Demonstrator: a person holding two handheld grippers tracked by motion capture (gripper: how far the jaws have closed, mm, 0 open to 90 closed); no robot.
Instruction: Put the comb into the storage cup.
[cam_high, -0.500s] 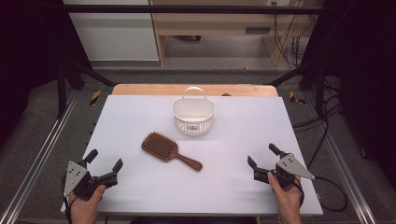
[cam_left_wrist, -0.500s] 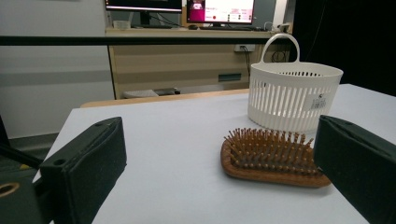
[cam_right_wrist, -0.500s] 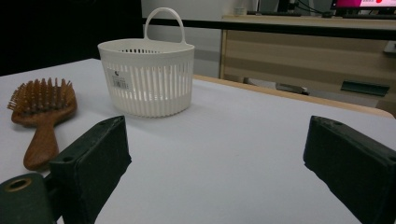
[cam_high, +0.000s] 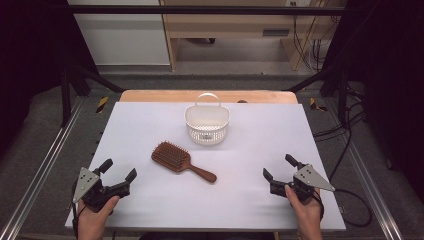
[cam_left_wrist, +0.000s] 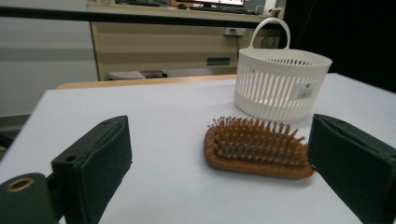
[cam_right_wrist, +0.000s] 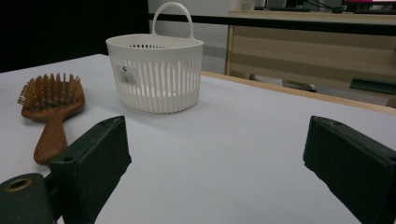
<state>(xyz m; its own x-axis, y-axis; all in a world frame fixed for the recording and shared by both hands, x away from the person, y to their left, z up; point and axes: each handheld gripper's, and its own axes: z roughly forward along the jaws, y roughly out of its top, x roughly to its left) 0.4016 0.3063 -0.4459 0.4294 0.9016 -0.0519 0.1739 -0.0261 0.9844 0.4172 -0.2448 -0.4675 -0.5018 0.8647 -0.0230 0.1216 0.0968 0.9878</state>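
Wooden hairbrush (cam_high: 183, 161) flat mid-table, bristles up, just in front of white basket (cam_high: 207, 123). Left gripper (cam_high: 118, 171) near-left corner, right gripper (cam_high: 280, 167) near-right; both hand-held low, jaws apart, nothing gripped, angled inward.

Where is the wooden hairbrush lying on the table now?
In the high view the hairbrush lies bristles up near the table's middle, just in front of the white basket, its handle pointing toward the right gripper.
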